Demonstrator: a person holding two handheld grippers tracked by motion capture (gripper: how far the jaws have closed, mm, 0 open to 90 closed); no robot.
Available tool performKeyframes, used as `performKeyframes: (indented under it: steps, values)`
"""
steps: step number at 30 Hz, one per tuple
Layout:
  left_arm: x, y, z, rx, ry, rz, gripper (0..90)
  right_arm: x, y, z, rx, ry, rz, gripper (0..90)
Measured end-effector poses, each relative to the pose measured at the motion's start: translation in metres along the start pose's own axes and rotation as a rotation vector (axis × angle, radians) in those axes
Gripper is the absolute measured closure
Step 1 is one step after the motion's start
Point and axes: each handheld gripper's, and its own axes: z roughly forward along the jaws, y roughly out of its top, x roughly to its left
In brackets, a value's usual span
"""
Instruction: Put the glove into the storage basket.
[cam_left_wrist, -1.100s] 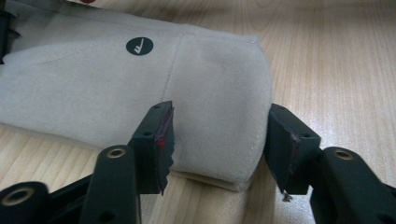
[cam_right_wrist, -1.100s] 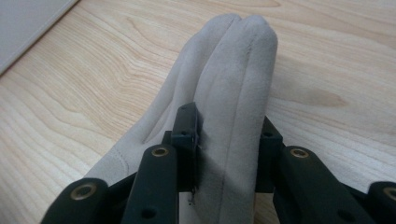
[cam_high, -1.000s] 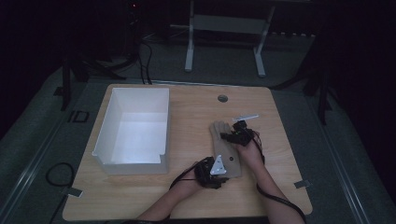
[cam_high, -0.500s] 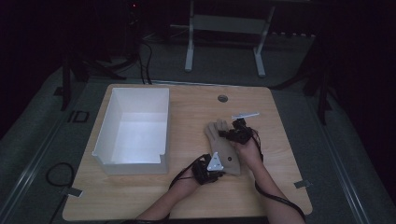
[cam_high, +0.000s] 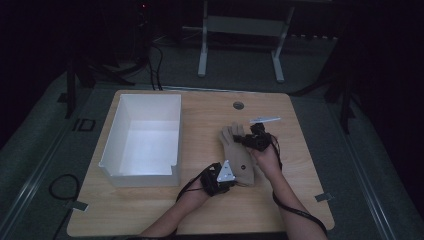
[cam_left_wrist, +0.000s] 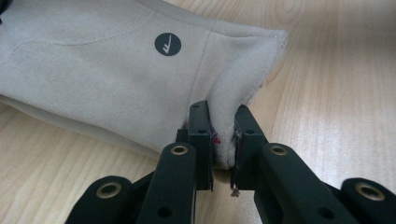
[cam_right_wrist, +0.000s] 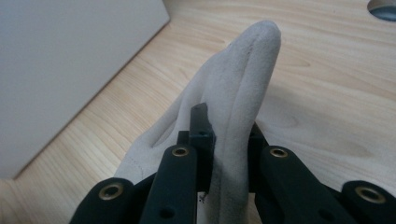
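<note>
A tan glove (cam_high: 239, 152) lies on the worktop (cam_high: 300, 165) beside a white box (cam_high: 142, 140). The left hand-held gripper (cam_left_wrist: 223, 140) pinches its cuff. The right hand-held gripper (cam_right_wrist: 229, 135) pinches one glove finger.

A light wooden table (cam_high: 150, 210) stands on grey floor (cam_high: 380, 165) in a dim room; a white metal frame (cam_high: 240, 30) stands behind it.
</note>
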Motion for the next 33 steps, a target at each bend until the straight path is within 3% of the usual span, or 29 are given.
performKeyframes:
  steps: [7, 16, 33]
  values:
    - [0.003, 0.013, -0.020, -0.010, 0.016, 0.038, 81.8, 0.005, 0.012, -0.013, -0.049, 0.014, 0.003, 81.4]
    - [0.008, 0.025, -0.043, -0.003, 0.040, 0.074, 81.8, 0.017, 0.029, -0.027, -0.086, 0.030, -0.028, 81.5]
    - [0.019, 0.034, -0.101, -0.018, 0.112, 0.110, 81.7, 0.057, 0.073, -0.040, -0.176, 0.080, -0.080, 81.4]
